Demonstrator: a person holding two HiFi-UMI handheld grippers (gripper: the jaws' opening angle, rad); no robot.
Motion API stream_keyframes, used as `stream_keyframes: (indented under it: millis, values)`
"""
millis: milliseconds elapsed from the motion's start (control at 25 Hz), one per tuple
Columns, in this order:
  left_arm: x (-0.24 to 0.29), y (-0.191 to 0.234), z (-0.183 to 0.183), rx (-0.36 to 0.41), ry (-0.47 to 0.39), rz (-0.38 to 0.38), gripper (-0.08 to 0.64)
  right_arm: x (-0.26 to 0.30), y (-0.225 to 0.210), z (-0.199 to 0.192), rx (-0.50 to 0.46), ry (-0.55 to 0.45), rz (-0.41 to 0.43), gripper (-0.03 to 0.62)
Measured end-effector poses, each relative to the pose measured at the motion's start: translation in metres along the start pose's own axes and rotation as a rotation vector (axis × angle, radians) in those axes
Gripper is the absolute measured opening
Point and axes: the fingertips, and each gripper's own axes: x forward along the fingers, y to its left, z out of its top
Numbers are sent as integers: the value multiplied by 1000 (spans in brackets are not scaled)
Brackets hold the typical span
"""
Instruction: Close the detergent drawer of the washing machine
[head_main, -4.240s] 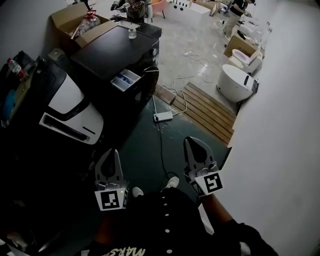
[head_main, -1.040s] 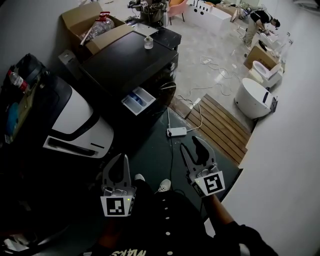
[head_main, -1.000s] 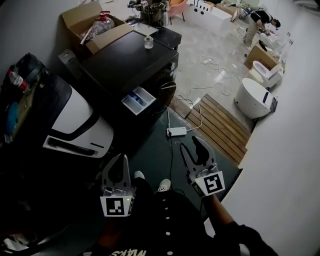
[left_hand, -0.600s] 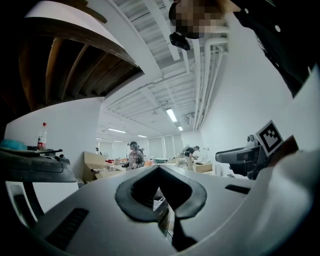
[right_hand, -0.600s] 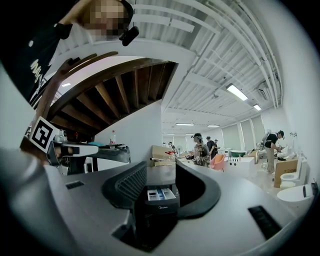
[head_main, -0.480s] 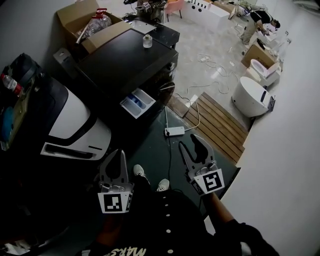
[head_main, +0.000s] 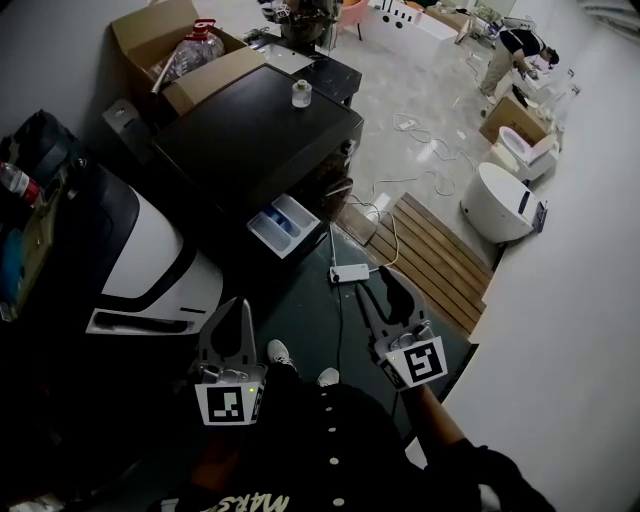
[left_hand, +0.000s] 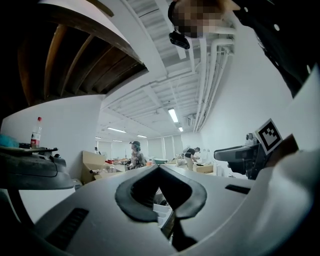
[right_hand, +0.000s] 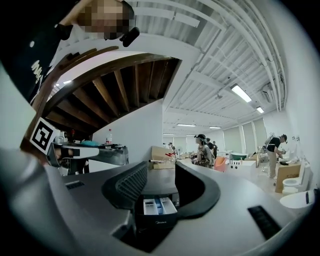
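Observation:
The black washing machine (head_main: 255, 125) stands ahead and to the left. Its white and blue detergent drawer (head_main: 283, 225) sticks out of the front, open. The right gripper view frames that drawer (right_hand: 159, 206) between the jaws, still well ahead. My right gripper (head_main: 385, 278) is open; its jaws have just closed a little, and nothing is between them. My left gripper (head_main: 234, 303) hangs level below the drawer, its fingertips meeting with nothing held. Both grippers are apart from the machine.
A white power strip (head_main: 350, 272) with its cable lies on the dark floor between me and the machine. A wooden slat platform (head_main: 430, 250) is to the right and a black-and-white appliance (head_main: 150, 270) to the left. A small jar (head_main: 299, 95) stands on the machine's top.
Both grippers have moved forward, toward the washing machine. The drawer shows closer and stays open. The power strip now lies just ahead of the right gripper.

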Motion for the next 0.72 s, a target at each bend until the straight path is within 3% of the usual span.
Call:
stream_keyframes:
  millis: [400, 600, 720]
  values:
    - [34, 45, -5, -16, 1, -31, 11, 55, -9, -2, -14, 58, -85, 173]
    - [48, 64, -10, -37, 6, -49, 11, 81, -4, -2, -12, 20, -84, 172]
    - [51, 74, -13, -36, -3, -66, 11, 90, -2, -13, -19, 48, -92, 173]
